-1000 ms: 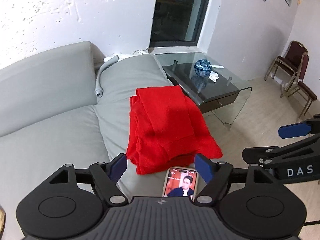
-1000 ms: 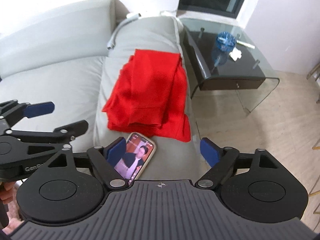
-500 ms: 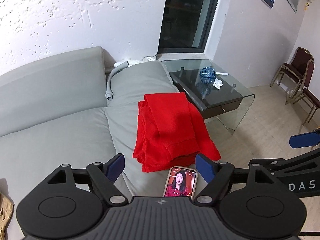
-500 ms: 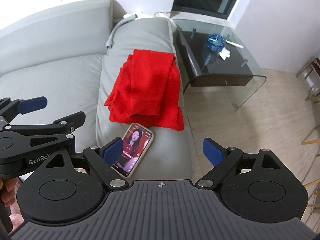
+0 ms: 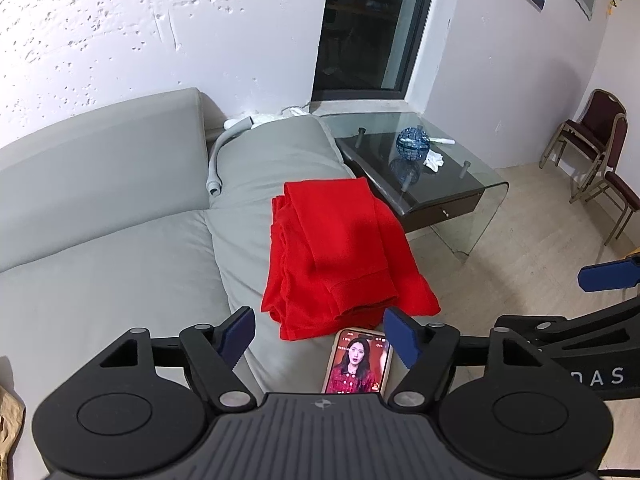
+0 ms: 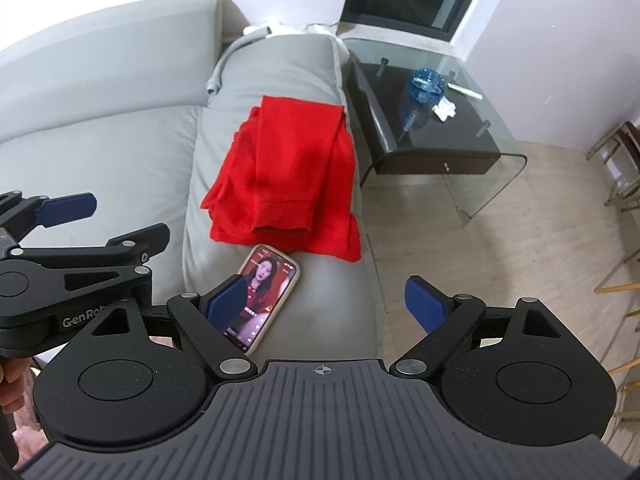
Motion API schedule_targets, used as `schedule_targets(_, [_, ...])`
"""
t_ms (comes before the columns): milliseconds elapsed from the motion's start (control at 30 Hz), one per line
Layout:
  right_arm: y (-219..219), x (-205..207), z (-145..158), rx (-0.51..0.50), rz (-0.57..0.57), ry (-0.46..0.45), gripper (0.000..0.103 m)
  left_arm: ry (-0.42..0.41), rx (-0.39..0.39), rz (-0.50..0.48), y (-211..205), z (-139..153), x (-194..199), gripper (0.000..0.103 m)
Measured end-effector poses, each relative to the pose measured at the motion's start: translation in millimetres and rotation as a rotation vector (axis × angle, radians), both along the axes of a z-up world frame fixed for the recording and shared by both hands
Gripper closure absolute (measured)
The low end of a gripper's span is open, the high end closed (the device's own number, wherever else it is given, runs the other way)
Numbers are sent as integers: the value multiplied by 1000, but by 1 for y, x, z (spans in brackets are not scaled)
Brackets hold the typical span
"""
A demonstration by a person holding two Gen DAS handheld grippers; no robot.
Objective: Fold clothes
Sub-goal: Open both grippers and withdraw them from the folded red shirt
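A red garment [image 5: 344, 252] lies folded in a thick pile on the grey sofa's armrest [image 5: 248, 176]. In the right wrist view the garment [image 6: 286, 176] shows the same neat fold. My left gripper [image 5: 320, 334] hovers short of the pile's near edge. Its jaws are closing, and nothing is between them. My right gripper [image 6: 325, 302] stands open beside it, above the armrest's near end, holding nothing. Each gripper shows in the other's view: the right gripper [image 5: 580, 300] and the left gripper [image 6: 116, 222].
A phone [image 5: 358, 362] with a lit screen lies on the armrest just before the pile, also in view as phone [image 6: 266, 292]. A grey hose [image 5: 216, 160] hangs at the sofa corner. A glass side table [image 5: 472, 196] with a blue ball [image 5: 413, 143] stands right; chairs [image 5: 600, 160] beyond.
The right gripper has drawn back and up a little, so the garment looks smaller and more of the phone shows. The left gripper has hardly moved.
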State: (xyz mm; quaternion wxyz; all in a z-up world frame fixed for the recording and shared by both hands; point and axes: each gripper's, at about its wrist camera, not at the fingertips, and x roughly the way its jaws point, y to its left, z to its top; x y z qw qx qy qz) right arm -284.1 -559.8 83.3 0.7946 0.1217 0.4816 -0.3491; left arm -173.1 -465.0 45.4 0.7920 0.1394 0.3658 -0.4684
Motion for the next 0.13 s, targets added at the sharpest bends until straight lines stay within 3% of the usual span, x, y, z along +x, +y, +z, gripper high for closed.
schedule_targets(133, [-3,1,0,-2,6,0,13,-5,-3,2,0,-2,0,32])
